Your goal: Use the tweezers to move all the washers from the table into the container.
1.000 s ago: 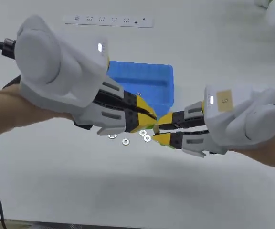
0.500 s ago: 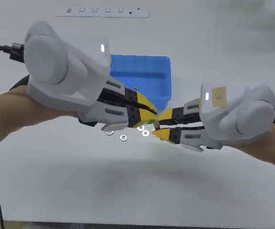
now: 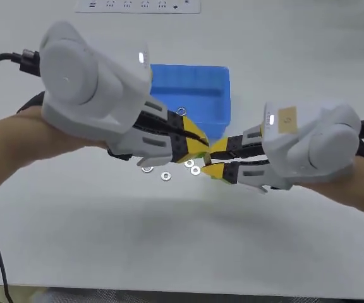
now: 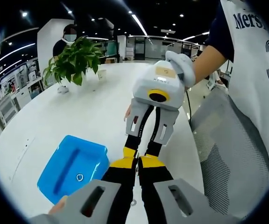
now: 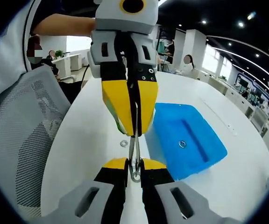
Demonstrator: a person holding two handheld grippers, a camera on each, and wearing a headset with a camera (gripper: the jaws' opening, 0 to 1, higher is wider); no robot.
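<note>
Four washers (image 3: pixel 165 176) lie loose on the white counter (image 3: pixel 169 240) just below the middle of the head view, in a short row under the meeting tool tips. A fifth washer (image 3: pixel 181 112) lies inside the blue container (image 3: pixel 194 85), which sits just above them at upper centre.

In the right gripper view the tweezers (image 5: pixel 134 140) run as a thin metal pair straight down the middle of the frame. Their upper end is clamped between the closed yellow jaws of the left tool (image 3: pixel 198 142). Their lower end sits in the narrow slit of the right tool (image 3: pixel 212 165), whose jaws are drawn in on it. A small ring (image 5: pixel 135 176) shows at the tweezers' tip, but whether it is pinched there or lying on the counter beneath cannot be told. Another washer (image 5: pixel 123 143) lies on the counter just left of the tweezers, and the container (image 5: pixel 204 149) lies to their right.

The left tool enters the head view from the upper left and slopes down to the right, with the forearm coming in from the left edge. The right tool enters from the right edge and points left, almost level. The two meet tip to tip just in front of the container's near wall.

A power strip (image 3: pixel 138 6) lies along the top edge of the head view. A potted plant (image 4: pixel 74 60) stands on the far counter at the upper left of the left gripper view.
</note>
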